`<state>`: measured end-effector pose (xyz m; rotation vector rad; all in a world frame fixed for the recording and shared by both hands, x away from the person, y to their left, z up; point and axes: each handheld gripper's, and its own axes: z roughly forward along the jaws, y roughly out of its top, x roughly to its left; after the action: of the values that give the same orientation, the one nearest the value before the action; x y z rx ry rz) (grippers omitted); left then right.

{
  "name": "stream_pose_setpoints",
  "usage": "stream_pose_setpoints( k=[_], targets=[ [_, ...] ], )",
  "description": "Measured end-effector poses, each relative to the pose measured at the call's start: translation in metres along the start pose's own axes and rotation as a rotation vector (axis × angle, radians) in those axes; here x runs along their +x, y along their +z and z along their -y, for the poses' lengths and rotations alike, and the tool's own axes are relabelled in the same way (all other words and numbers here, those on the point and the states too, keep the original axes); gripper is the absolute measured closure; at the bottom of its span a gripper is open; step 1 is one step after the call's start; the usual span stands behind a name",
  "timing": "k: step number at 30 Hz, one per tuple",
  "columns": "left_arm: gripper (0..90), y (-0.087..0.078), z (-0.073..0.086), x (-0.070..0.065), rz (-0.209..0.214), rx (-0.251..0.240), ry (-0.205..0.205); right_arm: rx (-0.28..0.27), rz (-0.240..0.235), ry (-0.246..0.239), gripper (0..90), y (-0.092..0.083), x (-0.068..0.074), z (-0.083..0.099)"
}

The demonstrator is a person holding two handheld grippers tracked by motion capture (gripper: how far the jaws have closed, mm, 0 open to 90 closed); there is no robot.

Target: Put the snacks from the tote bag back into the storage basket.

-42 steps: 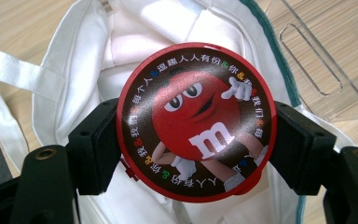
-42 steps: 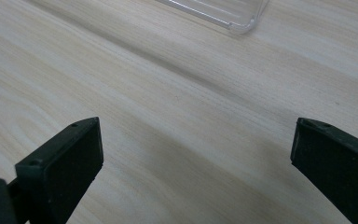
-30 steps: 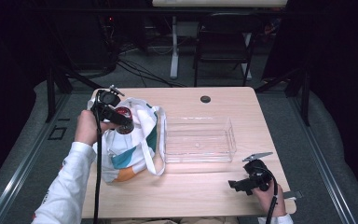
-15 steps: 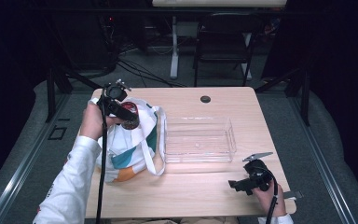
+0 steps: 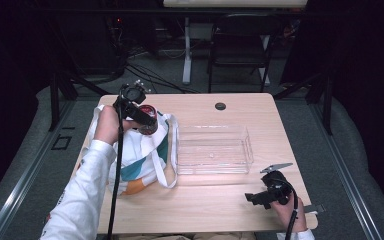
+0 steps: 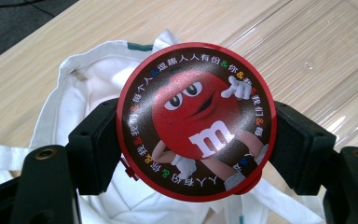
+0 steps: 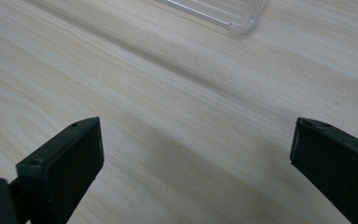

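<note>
My left gripper (image 5: 146,119) is shut on a round red candy tub (image 6: 196,121) whose lid shows a red cartoon character; both black pads press its sides. It hangs above the open mouth of a white tote bag (image 5: 140,155) that lies on the left part of the wooden table (image 5: 200,210). In the high view the candy tub (image 5: 148,122) sits over the bag's upper edge. My right gripper (image 5: 256,198) rests near the table's front right, jaws wide apart over bare wood with nothing between them; one of its fingers (image 7: 60,163) shows at the lower left of its own view.
A clear plastic tray (image 5: 213,150) stands in the middle of the table, right of the bag; its corner (image 7: 240,21) shows in the right gripper view. A small black disc (image 5: 220,106) sits near the far edge. A chair (image 5: 240,45) and cables are beyond the table.
My left hand has lifted the candy tub and carried it farther from the person, toward the bag's far edge. The right gripper has stayed put.
</note>
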<state>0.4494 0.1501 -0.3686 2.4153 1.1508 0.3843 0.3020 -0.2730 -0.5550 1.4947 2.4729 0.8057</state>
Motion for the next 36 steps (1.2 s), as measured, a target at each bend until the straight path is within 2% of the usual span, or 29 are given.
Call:
stream_pose_setpoints(
  k=[9, 36],
  targets=[
    [26.0, 0.002, -0.010, -0.006, 0.011, -0.006, 0.012, -0.001, 0.000, 0.000, 2.8, 0.000, 0.000, 0.000],
    [26.1, 0.019, -0.033, -0.039, 0.065, -0.006, 0.075, -0.001, 0.005, 0.000, 4.0, 0.000, 0.000, 0.000]
  ],
)
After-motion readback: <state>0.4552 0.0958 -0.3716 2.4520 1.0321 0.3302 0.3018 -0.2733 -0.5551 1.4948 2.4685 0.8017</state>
